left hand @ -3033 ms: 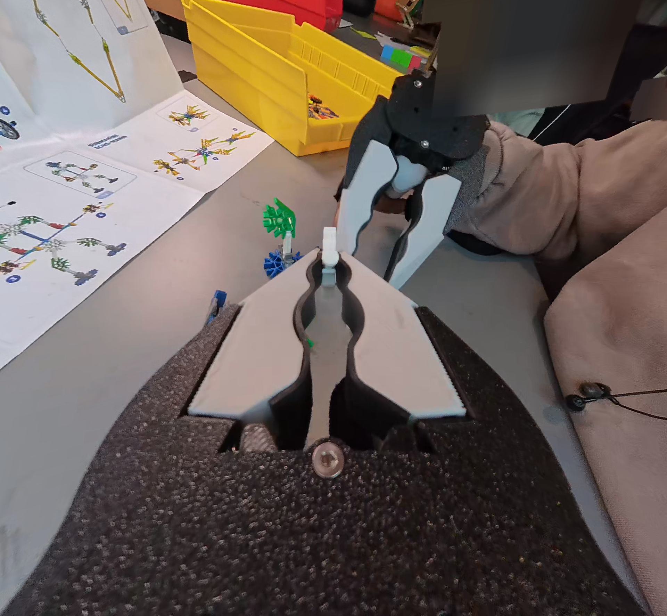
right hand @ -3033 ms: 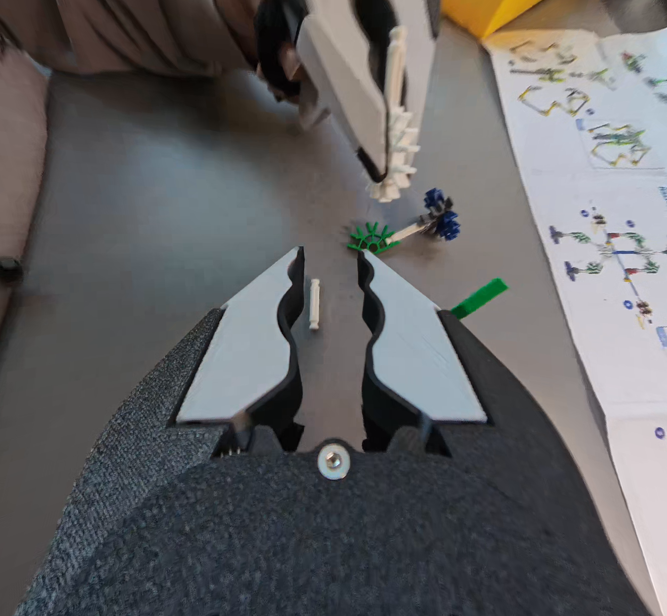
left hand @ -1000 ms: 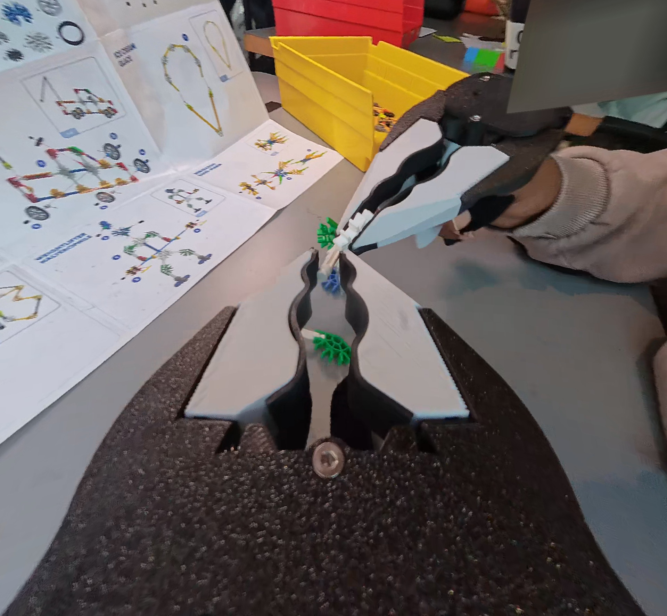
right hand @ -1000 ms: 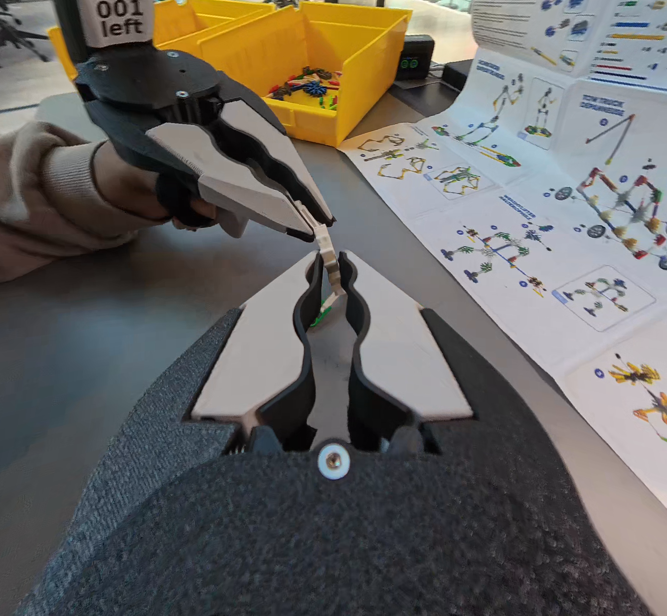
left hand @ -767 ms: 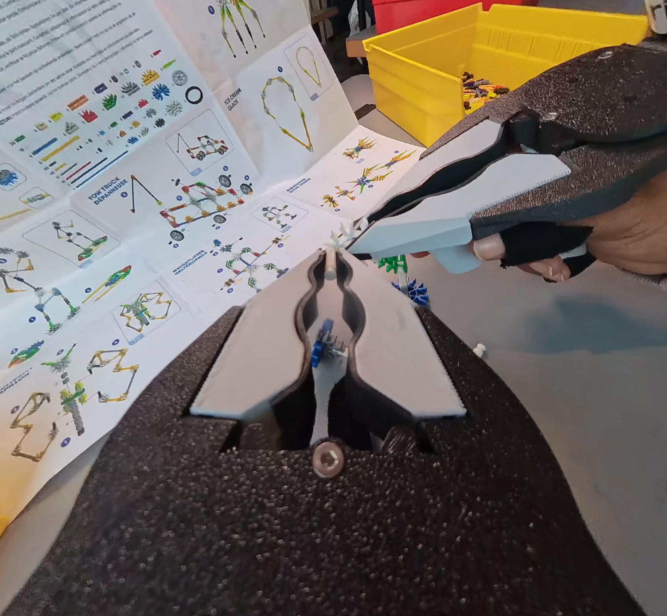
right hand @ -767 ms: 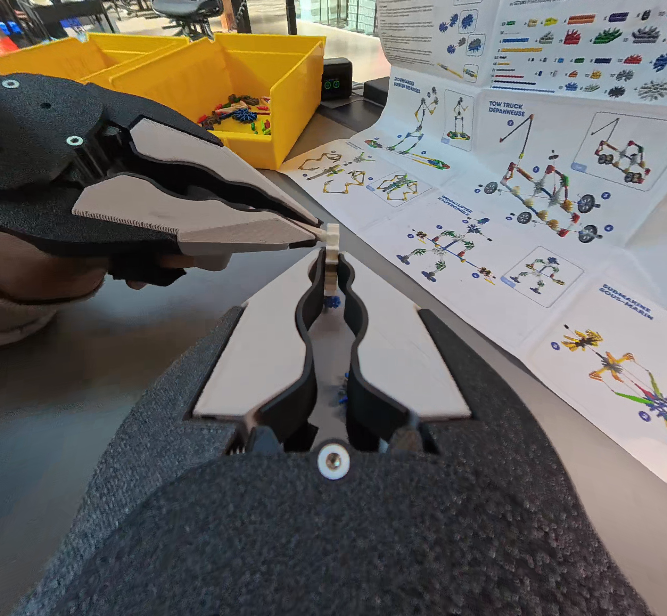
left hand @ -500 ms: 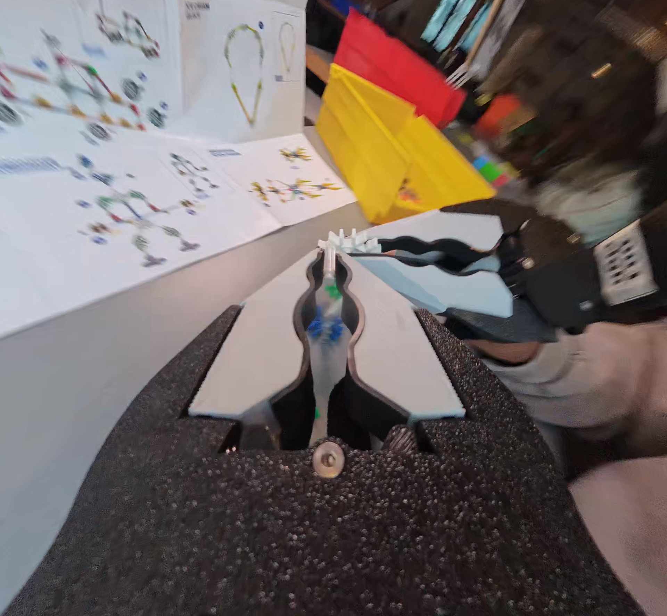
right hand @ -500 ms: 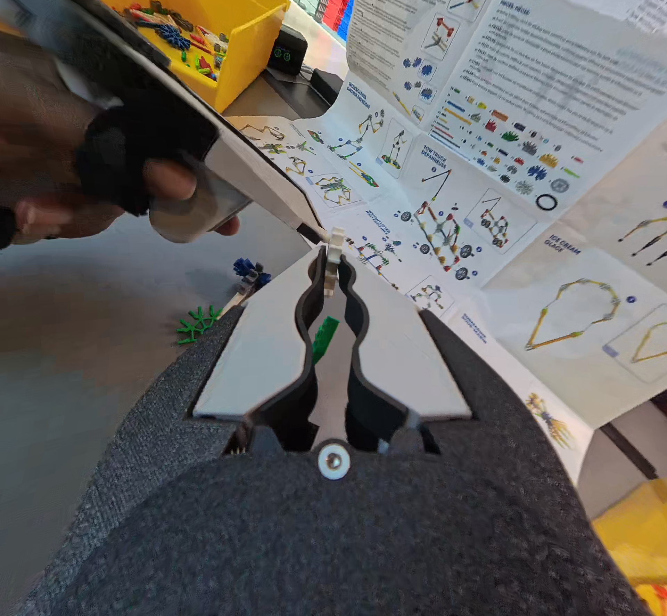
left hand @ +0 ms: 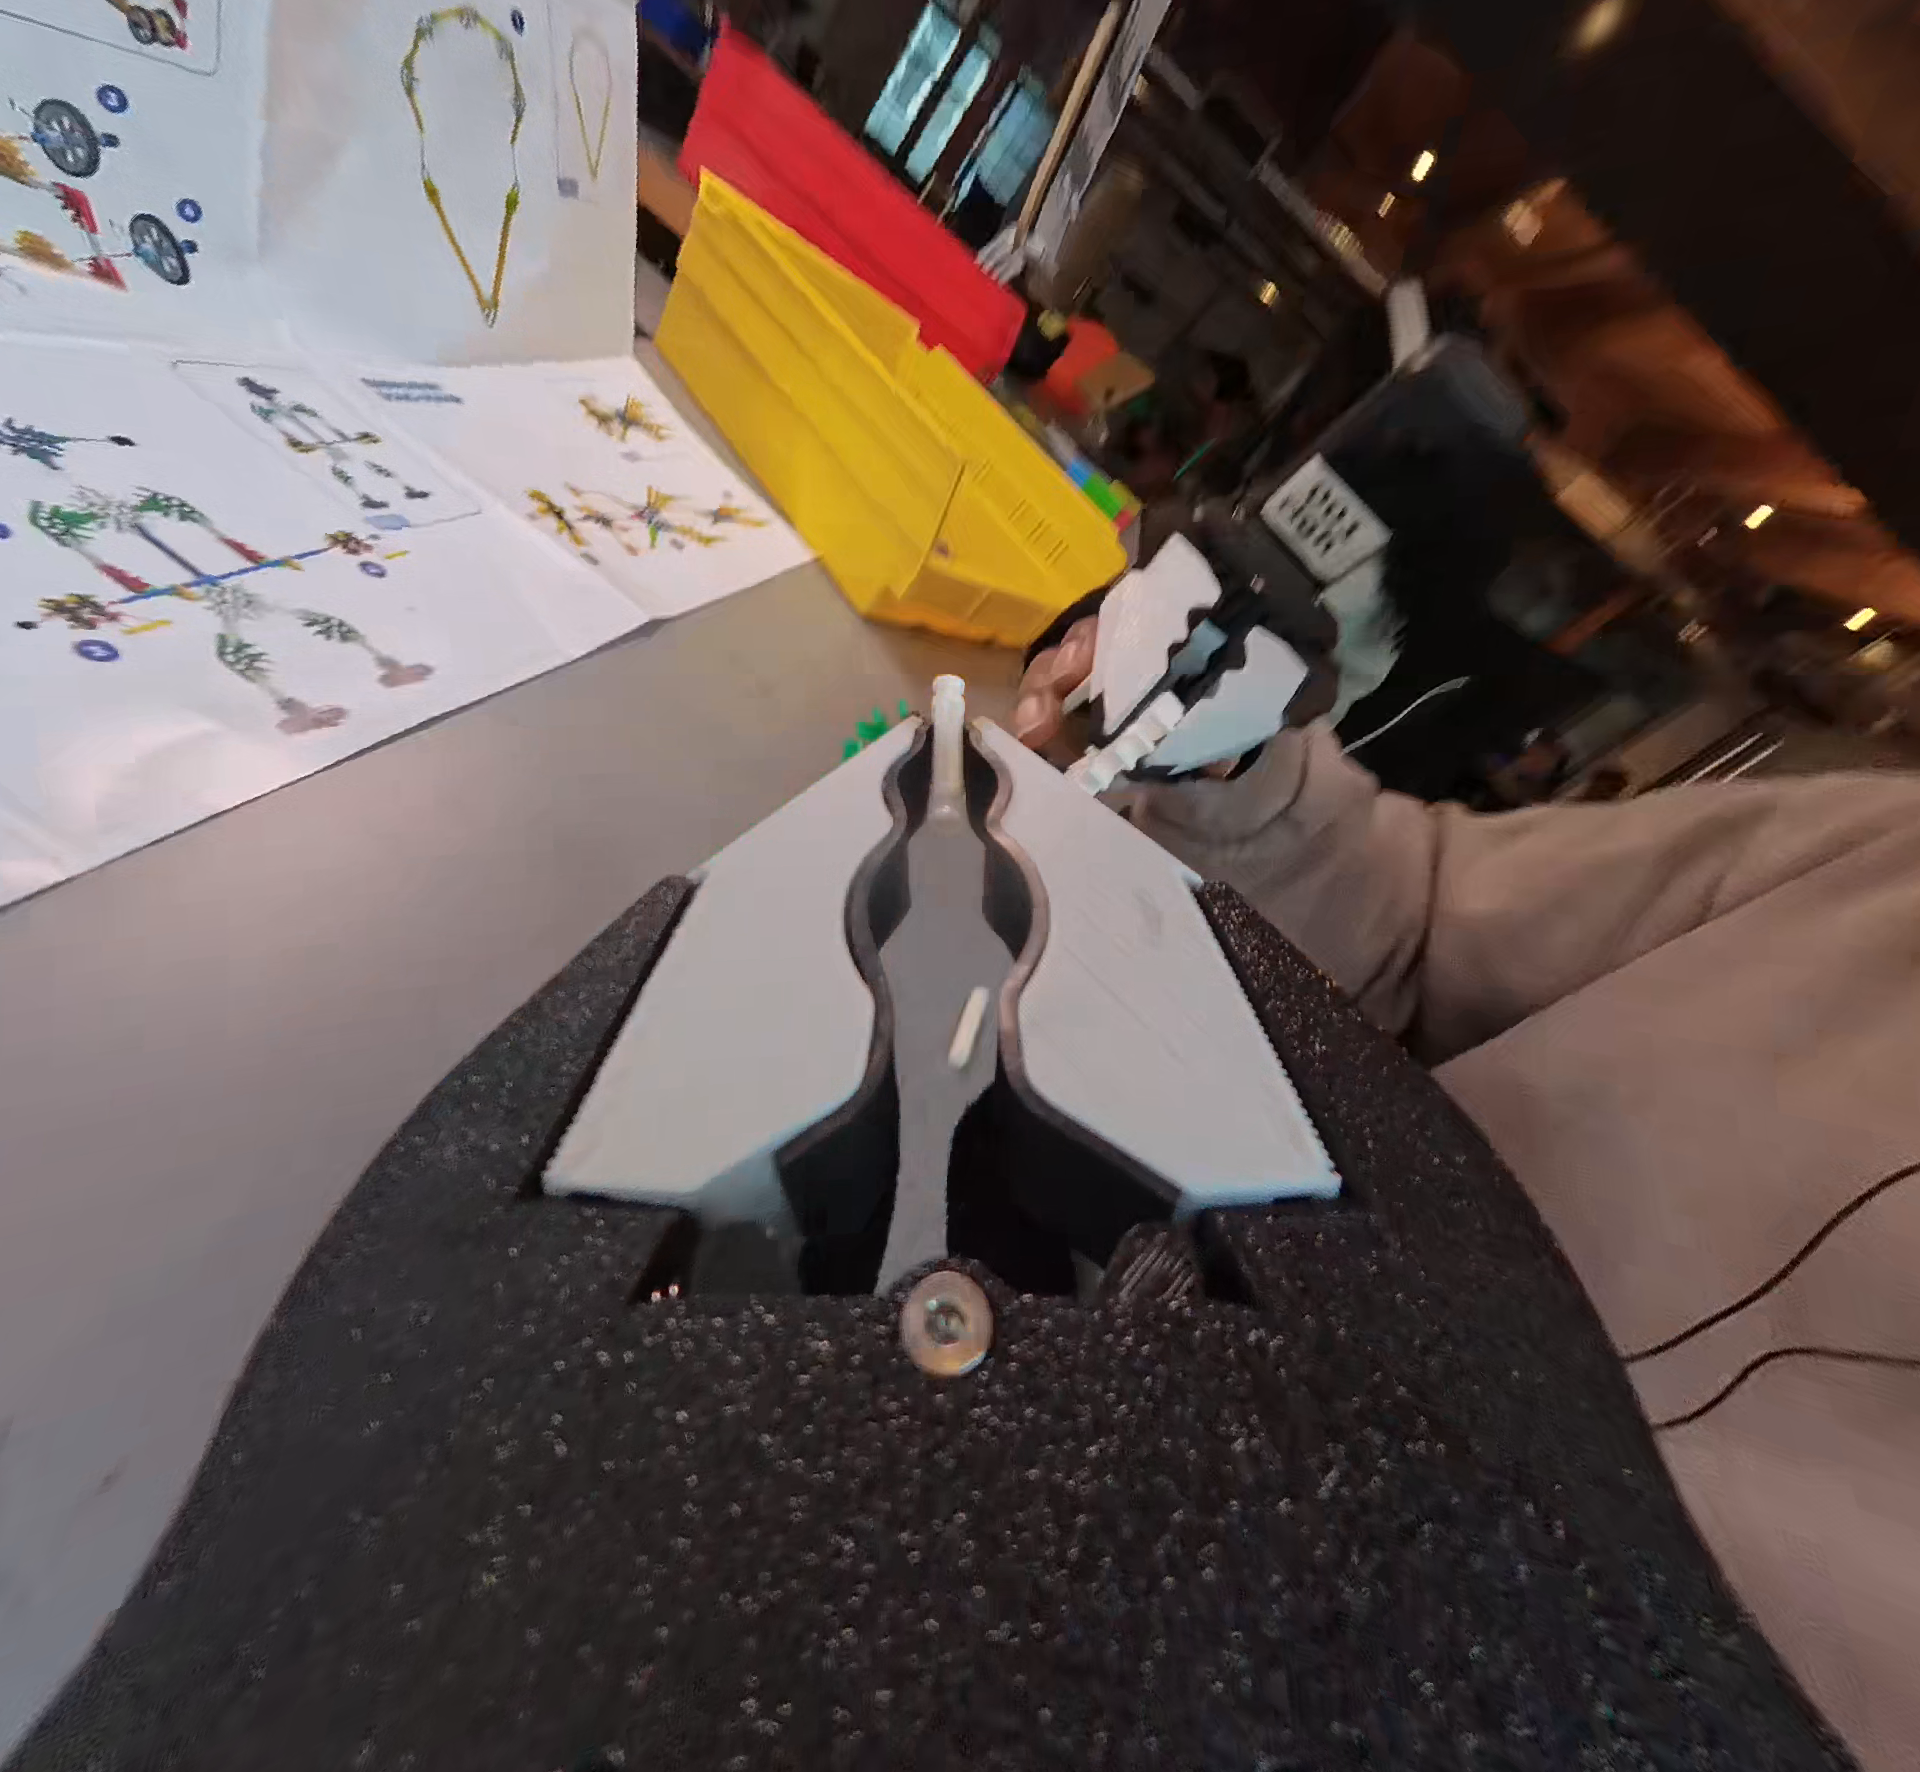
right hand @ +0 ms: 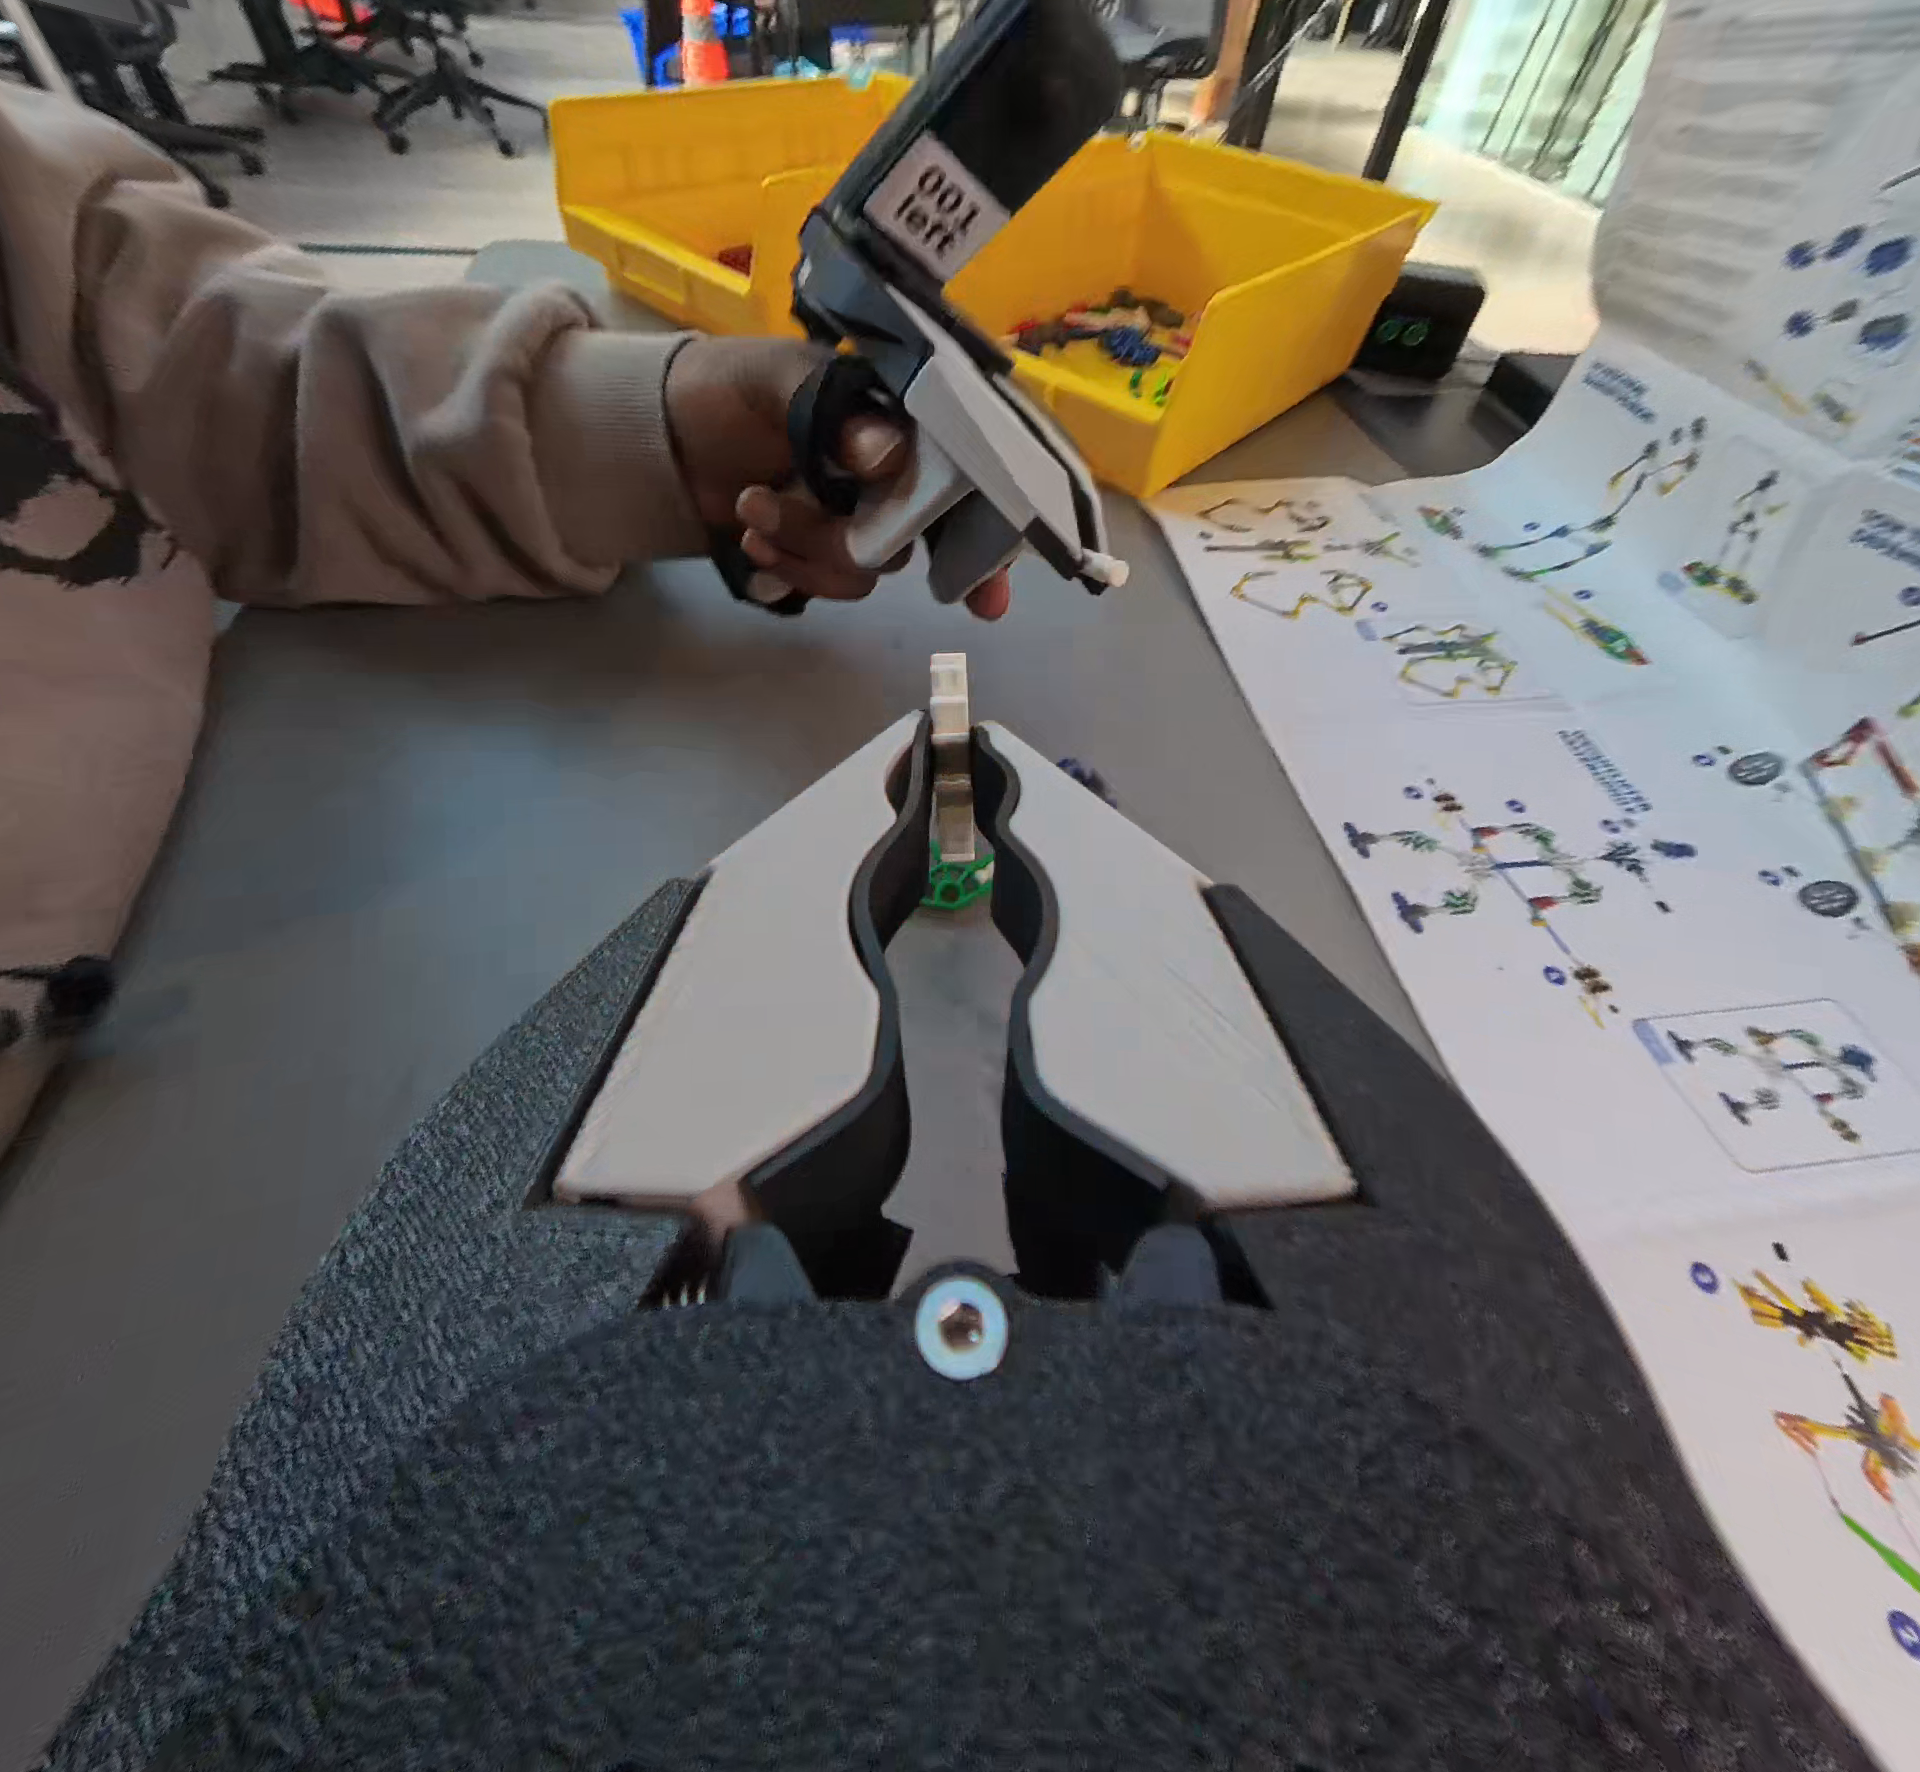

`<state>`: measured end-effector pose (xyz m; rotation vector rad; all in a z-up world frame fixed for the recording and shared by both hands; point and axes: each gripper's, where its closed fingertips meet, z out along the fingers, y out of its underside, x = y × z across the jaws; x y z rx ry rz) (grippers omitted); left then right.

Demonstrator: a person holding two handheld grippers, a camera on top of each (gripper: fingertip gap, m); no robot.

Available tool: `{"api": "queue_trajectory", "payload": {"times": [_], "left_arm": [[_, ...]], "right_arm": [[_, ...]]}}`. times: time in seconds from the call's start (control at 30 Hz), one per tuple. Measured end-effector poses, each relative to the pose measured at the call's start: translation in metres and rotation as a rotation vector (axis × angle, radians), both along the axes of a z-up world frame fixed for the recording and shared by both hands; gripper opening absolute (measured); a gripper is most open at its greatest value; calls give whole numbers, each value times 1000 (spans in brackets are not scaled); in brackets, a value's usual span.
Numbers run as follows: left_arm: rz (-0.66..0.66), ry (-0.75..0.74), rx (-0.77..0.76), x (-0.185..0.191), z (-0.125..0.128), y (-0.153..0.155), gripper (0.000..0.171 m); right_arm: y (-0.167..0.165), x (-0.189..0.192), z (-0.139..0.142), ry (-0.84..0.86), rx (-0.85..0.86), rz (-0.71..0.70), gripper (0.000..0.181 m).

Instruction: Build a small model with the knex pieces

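My left gripper [left hand: 945,735] is shut on a thin white rod [left hand: 945,699] that sticks out past its tips, held above the grey table. My right gripper [right hand: 951,730] is shut on a white toothed connector [right hand: 950,683], edge-on between the tips. In the left wrist view the right gripper [left hand: 1117,758] is just to the right with the connector [left hand: 1127,746], apart from the rod. In the right wrist view the left gripper [right hand: 1096,569] hangs beyond mine, rod tip [right hand: 1110,569] pointing right. A green connector [right hand: 951,881] and a loose white rod [left hand: 968,1026] lie on the table.
Yellow bins [right hand: 1195,268] with several small parts stand at the back, also in the left wrist view [left hand: 883,444], with a red bin [left hand: 831,164] behind. A folded instruction sheet [left hand: 312,475] covers one side of the table [right hand: 1610,787]. A person's beige sleeve [right hand: 364,434] rests on the table.
Half a second ago the rod tip and the white connector met tip to tip; now the two grippers have drawn apart, each still holding its own piece.
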<state>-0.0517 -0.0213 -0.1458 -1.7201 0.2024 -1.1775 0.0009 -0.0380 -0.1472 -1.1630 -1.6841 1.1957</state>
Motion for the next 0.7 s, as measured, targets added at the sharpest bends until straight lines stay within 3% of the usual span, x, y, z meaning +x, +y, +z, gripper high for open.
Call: {"api": "queue_trajectory", "payload": {"times": [0.1,0.2,0.37,0.53,0.57,0.7], "left_arm": [[-90,310,7,17,-30,-11,5],[-234,502,23,49,-57,-29,5],[-261,858,41,65,-106,-33,6],[-267,917,70,70,-111,-35,10],[-278,905,66,70,-110,-36,18],[-293,785,85,70,-93,-38,24]], "right_arm": [[-7,12,-26,-143,35,73,5],[-6,19,-46,-237,76,81,5],[-3,24,-56,-293,78,81,5],[-6,25,-62,-318,70,98,5],[-6,25,-63,-323,69,99,5],[-11,24,-62,-314,63,112,5]]}}
